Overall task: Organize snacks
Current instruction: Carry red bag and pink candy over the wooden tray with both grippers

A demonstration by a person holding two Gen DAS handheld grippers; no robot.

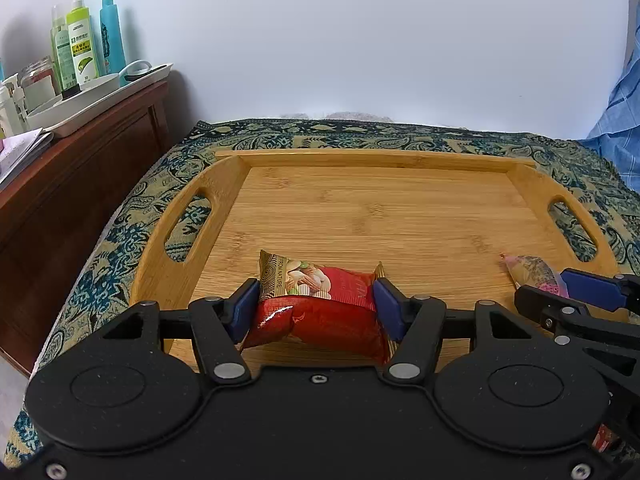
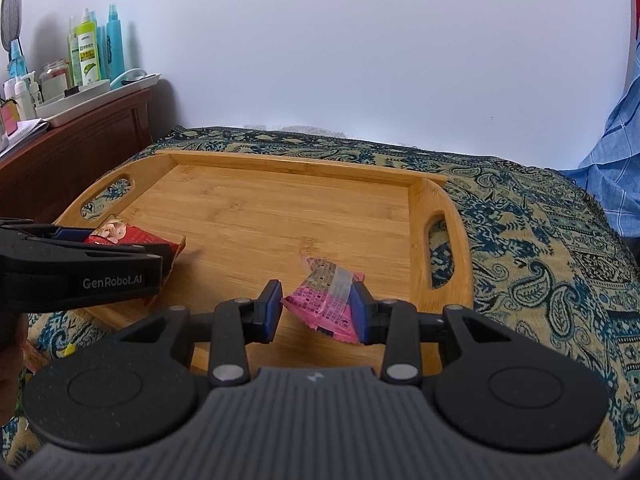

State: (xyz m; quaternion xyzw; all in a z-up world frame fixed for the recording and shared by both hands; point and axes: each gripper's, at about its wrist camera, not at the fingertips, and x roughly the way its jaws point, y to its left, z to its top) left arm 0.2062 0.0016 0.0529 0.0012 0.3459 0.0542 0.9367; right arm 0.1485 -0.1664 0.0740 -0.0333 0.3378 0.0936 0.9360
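Snacks over bamboo tray (image 1: 400, 216): red nut packet (image 1: 320, 308) pinched between blue pads of left gripper (image 1: 316, 308), near tray's front edge. Right gripper (image 2: 318, 310) clamped on pink packet (image 2: 328, 300), toward tray's right handle. Tray sits on paisley cloth (image 2: 540, 240). Beyond, at left, wooden cabinet (image 1: 80, 184) carries white tray (image 1: 100, 96) with spray bottles (image 1: 84, 44) against pale wall.
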